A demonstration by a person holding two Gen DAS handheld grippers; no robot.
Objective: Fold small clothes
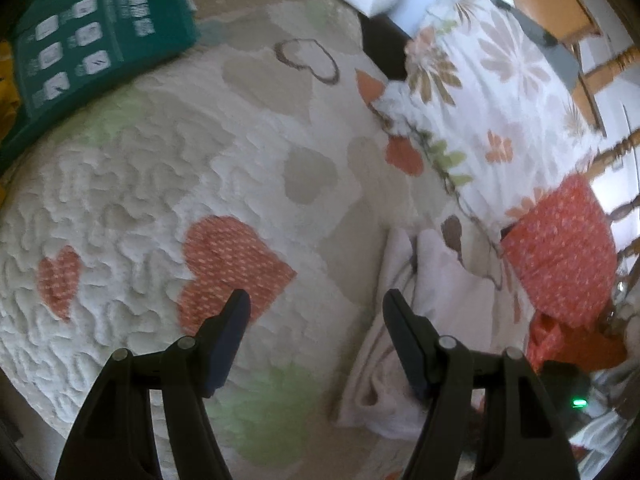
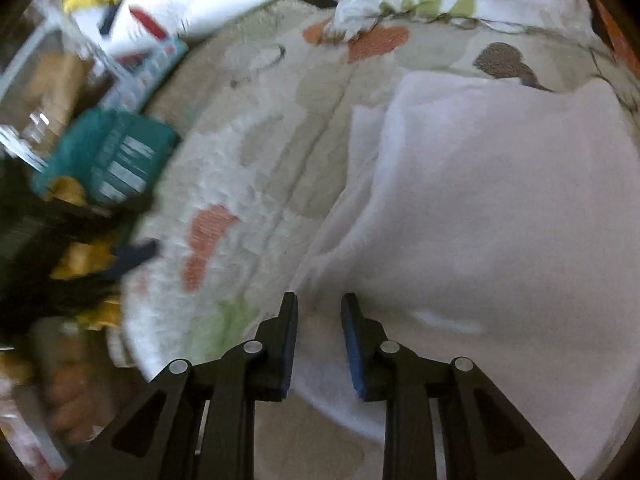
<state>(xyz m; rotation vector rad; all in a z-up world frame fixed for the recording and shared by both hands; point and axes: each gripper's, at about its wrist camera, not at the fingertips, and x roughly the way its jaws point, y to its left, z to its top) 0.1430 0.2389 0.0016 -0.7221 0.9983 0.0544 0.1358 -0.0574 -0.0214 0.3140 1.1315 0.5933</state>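
A pale pink small garment (image 2: 480, 216) lies on a quilted bedspread with heart patches (image 1: 160, 184). In the left wrist view the garment (image 1: 436, 312) lies bunched at the lower right, beside my right finger. My left gripper (image 1: 316, 300) is open wide and empty above the bedspread, left of the garment. My right gripper (image 2: 319, 300) is partly open, its fingertips (image 2: 290, 312) at the garment's left edge; the cloth lies between and under the jaws, not pinched.
A green package (image 1: 92, 40) lies at the bedspread's far left, also in the right wrist view (image 2: 108, 160). A floral pillow (image 1: 492, 92) and red patterned cloth (image 1: 560, 260) lie at the right. A wooden chair (image 1: 592, 40) stands beyond. Clutter fills the left of the right wrist view.
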